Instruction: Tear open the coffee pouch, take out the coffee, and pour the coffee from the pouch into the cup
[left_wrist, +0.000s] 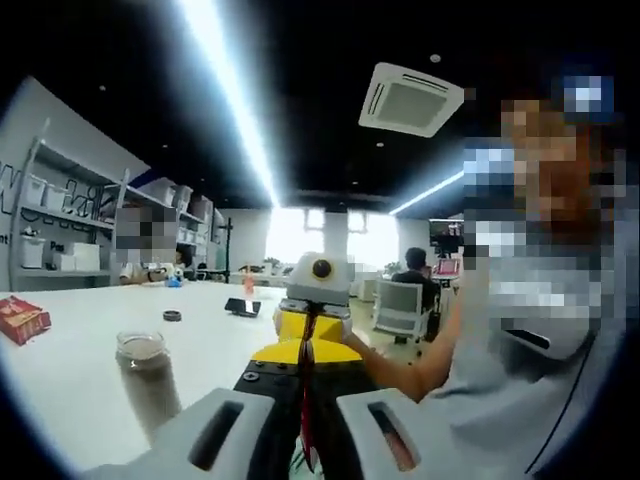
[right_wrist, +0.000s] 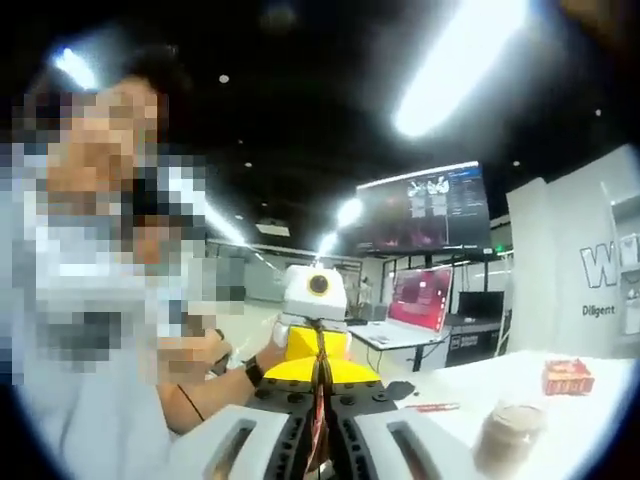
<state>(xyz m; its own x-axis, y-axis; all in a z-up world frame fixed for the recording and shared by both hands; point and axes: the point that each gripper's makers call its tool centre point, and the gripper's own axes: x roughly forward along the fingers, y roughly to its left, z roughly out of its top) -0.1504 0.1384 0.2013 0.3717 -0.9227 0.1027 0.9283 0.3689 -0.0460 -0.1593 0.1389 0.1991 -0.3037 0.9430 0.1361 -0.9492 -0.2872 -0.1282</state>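
At nine o'clock in the left gripper view lies a red packet; the cup stands at eight, apart. The left gripper pinches the coffee pouch edge-on, opposite the right gripper — seemingly stretched for tearing. The right gripper view shows the same pinch; a laptop sits at three — nothing blocks the cup.

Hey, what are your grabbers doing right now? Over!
Left gripper and right gripper both shut on coffee pouch. Cup waits on table. Nothing between.
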